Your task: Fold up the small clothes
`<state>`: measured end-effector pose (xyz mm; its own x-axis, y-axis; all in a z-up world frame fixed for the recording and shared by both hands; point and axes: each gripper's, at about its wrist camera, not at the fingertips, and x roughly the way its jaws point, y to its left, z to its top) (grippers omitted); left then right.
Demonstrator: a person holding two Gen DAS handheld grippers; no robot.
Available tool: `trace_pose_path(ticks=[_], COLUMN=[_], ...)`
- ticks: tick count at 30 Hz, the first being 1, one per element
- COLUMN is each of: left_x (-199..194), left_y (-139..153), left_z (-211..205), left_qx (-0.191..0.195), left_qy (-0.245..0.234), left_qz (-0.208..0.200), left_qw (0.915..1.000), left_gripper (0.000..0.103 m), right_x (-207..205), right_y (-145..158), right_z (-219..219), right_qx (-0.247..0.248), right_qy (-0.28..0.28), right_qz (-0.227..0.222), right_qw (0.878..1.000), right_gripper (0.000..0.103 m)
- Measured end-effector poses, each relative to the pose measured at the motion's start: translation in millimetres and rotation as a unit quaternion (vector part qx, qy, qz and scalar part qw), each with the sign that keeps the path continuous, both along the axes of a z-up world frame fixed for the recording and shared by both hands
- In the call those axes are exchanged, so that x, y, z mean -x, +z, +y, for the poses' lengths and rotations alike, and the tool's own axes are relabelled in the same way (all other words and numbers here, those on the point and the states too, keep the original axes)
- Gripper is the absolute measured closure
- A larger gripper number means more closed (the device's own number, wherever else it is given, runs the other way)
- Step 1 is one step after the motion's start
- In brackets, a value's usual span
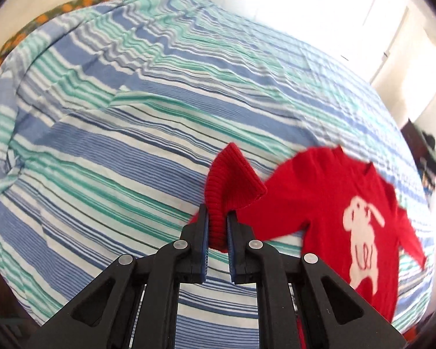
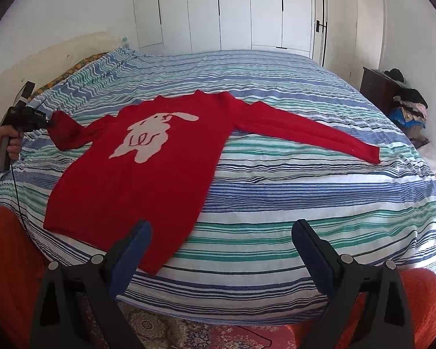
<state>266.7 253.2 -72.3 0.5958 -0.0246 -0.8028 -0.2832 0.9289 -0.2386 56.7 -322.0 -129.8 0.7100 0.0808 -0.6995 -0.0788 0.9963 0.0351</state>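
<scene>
A small red sweater [image 2: 142,174] with a white rabbit motif lies flat, front up, on a striped bedspread [image 2: 276,203]. It also shows in the left wrist view [image 1: 328,203]. My left gripper [image 1: 218,224] is shut on the cuff of its left sleeve [image 1: 232,183] and holds it just above the bed; in the right wrist view the left gripper [image 2: 45,122] shows at the far left. The other sleeve [image 2: 305,128] lies stretched out to the right. My right gripper [image 2: 221,232] is open and empty, near the sweater's hem at the bed's near edge.
White wardrobe doors [image 2: 232,8] stand behind the bed. A dark nightstand [image 2: 378,90] piled with clothes stands at the right. A patterned rug [image 2: 160,331] lies on the floor below the bed edge. An orange-patterned cloth [image 1: 58,8] shows at the bed's far left.
</scene>
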Motion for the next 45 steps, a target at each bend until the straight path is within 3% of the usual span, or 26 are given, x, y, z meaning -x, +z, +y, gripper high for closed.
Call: trace_pose_path(ticks=[6, 11, 17, 18, 20, 22, 24, 26, 29, 31, 34, 38, 40, 41, 42, 43, 44, 45], left_x=[15.8, 24.8, 21.5, 21.3, 24.3, 38.1, 63.5, 94.8, 129.6, 135.0, 142.1, 139.4, 136.1, 135.8, 135.8, 134.0, 133.0, 137.4], left_y=[-23.7, -64.1, -101.3, -105.5, -109.3, -99.1, -77.1, -55.9, -46.4, -59.4, -87.4, -123.7, -130.1, -130.1, -128.3, -127.8, -127.4, -122.9], left_z=[90.5, 100.1, 90.8, 91.5, 94.4, 93.0, 83.8, 59.4, -4.7, -62.2, -143.9, -197.3, -202.0, -202.1, -202.5, -201.4, -198.7, -195.6], left_qx=[0.025, 0.034, 0.006, 0.003, -0.011, -0.034, -0.050, -0.042, 0.030, 0.082, 0.106, 0.083, 0.082, 0.083, 0.087, 0.106, 0.132, 0.143], left_qy=[0.110, 0.129, 0.134, 0.139, 0.154, 0.172, 0.175, 0.148, 0.025, -0.072, -0.164, -0.181, -0.164, -0.158, -0.156, -0.163, -0.165, -0.157], left_qz=[0.028, 0.071, 0.126, 0.137, 0.161, 0.166, 0.135, 0.096, 0.077, 0.092, 0.120, 0.151, 0.150, 0.149, 0.149, 0.152, 0.161, 0.155], left_qw=[0.9933, 0.9885, 0.9829, 0.9808, 0.9749, 0.9704, 0.9739, 0.9835, 0.9963, 0.9897, 0.9735, 0.9683, 0.9717, 0.9727, 0.9726, 0.9689, 0.9640, 0.9649], left_gripper=[0.095, 0.094, 0.092, 0.089, 0.061, 0.040, 0.038, 0.037, 0.033, 0.033, 0.033, 0.032, 0.029, 0.031, 0.042, 0.098, 0.100, 0.100], right_x=[0.6, -0.3, -2.6, -2.5, -2.4, -2.1, -1.3, -1.4, -6.1, -13.5, -32.9, -55.8, -64.5, -67.9, -70.8, -72.6, -74.0, -73.8], right_y=[-0.4, -4.2, -8.0, -7.9, -8.1, -7.8, -5.5, -2.6, -4.7, -11.7, -36.6, -72.5, -91.3, -97.9, -103.1, -106.9, -108.6, -105.4], right_z=[11.2, 18.8, 26.1, 26.6, 27.1, 25.4, 21.0, 12.0, -3.2, -7.5, -3.7, 1.2, 4.0, 4.8, 5.0, 4.0, 2.6, -0.1], right_qx=[0.016, 0.032, 0.045, 0.046, 0.047, 0.044, 0.034, 0.015, -0.048, -0.112, -0.213, -0.297, -0.330, -0.344, -0.354, -0.358, -0.361, -0.367], right_qy=[0.011, 0.022, 0.036, 0.037, 0.037, 0.036, 0.031, 0.020, 0.020, 0.052, 0.105, 0.118, 0.113, 0.109, 0.103, 0.092, 0.081, 0.078], right_qz=[-0.001, 0.007, 0.015, 0.015, 0.015, 0.015, 0.013, 0.012, 0.032, 0.061, 0.139, 0.194, 0.214, 0.219, 0.224, 0.232, 0.241, 0.241], right_qw=[1.000, 0.999, 0.998, 0.998, 0.998, 0.998, 0.999, 1.000, 0.998, 0.990, 0.961, 0.928, 0.912, 0.907, 0.902, 0.900, 0.897, 0.895], right_gripper=[0.007, 0.007, 0.007, 0.007, 0.007, 0.007, 0.007, 0.007, 0.007, 0.007, 0.007, 0.008, 0.020, 0.038, 0.073, 0.095, 0.098, 0.098])
